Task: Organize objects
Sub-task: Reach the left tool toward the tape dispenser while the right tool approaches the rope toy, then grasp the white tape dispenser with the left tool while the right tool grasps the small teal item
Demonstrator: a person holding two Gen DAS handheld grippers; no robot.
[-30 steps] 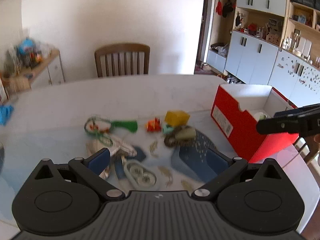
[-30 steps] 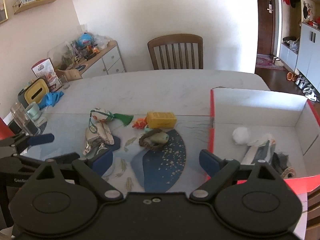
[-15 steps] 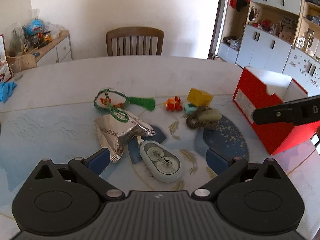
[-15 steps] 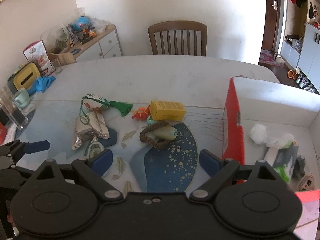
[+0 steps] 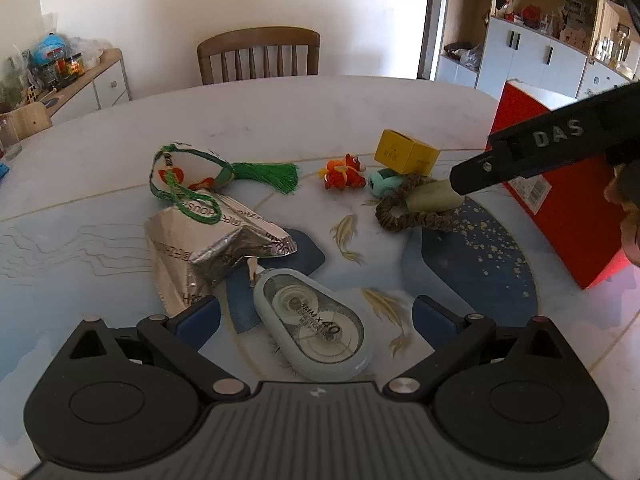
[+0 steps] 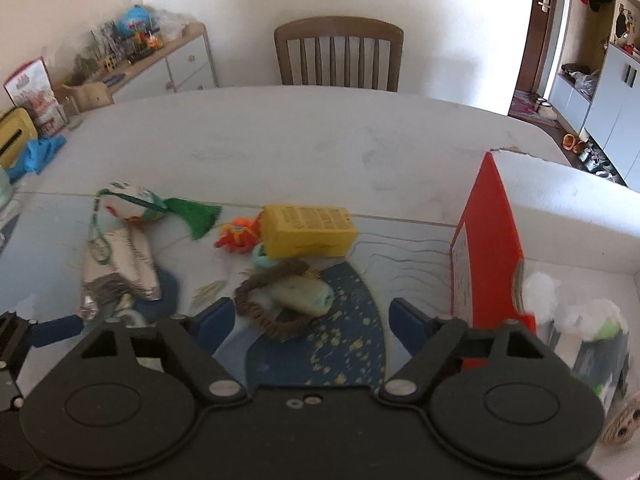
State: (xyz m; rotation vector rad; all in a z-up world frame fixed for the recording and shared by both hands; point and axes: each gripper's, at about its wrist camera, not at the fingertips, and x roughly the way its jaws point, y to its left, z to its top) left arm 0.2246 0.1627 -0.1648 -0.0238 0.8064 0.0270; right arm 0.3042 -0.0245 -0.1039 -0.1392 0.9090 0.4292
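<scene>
Both tongs came down toward the clutter since a sec ago; items sit much bigger and closer in both wrist views now.

L tongs (image 5: 316,316): released, pads wide apart, nothing clamped. Correction tape dispenser (image 5: 314,322) lies flat on the counter (image 5: 280,112) between the pads, not touched yet. Foil pouch (image 5: 208,244) just beside the left pad, green cord looped over its top.

R tongs (image 6: 310,318): jaws closing but nothing pinched; braided brown loop w/ pale green piece (image 6: 298,294) sits just ahead of the pads, partly between them. Yellow box (image 6: 308,230), orange toy (image 6: 238,236) and tasselled sachet (image 6: 136,204) further back, untouched.

Red box (image 6: 486,240) at right, open, already holds white fluff and a dark packet; I take that as the drop spot.

Reading: two pick-ups being lined up at once, tape for L, loop item for R. Most of the pile is left on the counter, so early in the job.

Risk: L pad may snag the foil edge on closing.
</scene>
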